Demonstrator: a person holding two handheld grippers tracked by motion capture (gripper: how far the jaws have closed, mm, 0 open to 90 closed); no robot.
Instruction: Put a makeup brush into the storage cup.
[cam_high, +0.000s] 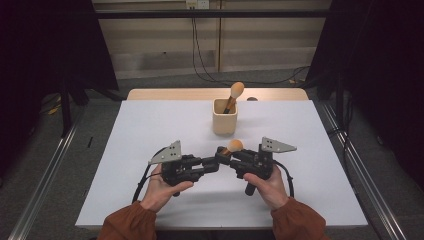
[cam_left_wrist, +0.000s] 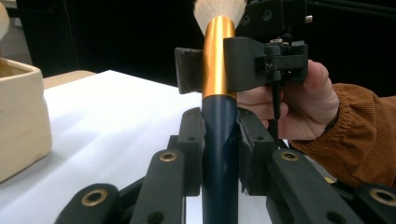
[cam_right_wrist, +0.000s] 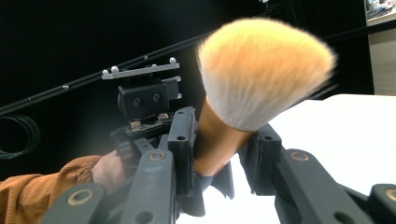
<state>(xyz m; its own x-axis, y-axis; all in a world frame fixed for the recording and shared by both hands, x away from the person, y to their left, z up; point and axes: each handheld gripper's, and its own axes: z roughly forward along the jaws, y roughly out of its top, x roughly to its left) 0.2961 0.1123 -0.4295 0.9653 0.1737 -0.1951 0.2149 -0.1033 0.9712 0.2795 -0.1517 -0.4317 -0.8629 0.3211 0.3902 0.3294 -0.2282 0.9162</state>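
Observation:
A makeup brush (cam_high: 235, 145) with a pale orange head, a gold ferrule (cam_left_wrist: 217, 56) and a dark blue handle (cam_left_wrist: 219, 154) is held upright above the white table (cam_high: 150, 130), between both grippers. My left gripper (cam_high: 219, 161) is shut on the dark handle, its pads pressing both sides in the left gripper view. My right gripper (cam_high: 228, 154) comes from the other side and clamps the gold ferrule just under the bristles (cam_right_wrist: 261, 70). In the right gripper view the ferrule (cam_right_wrist: 215, 144) sits between the black jaws, with the left gripper's body (cam_right_wrist: 144, 100) behind it.
A cream square cup (cam_high: 224, 119) stands behind the grippers at the table's middle, with a second brush (cam_high: 236, 90) leaning in it. The cup's wall (cam_left_wrist: 18, 121) is at the left of the left gripper view. Both hands in rust-coloured sleeves rest near the front edge.

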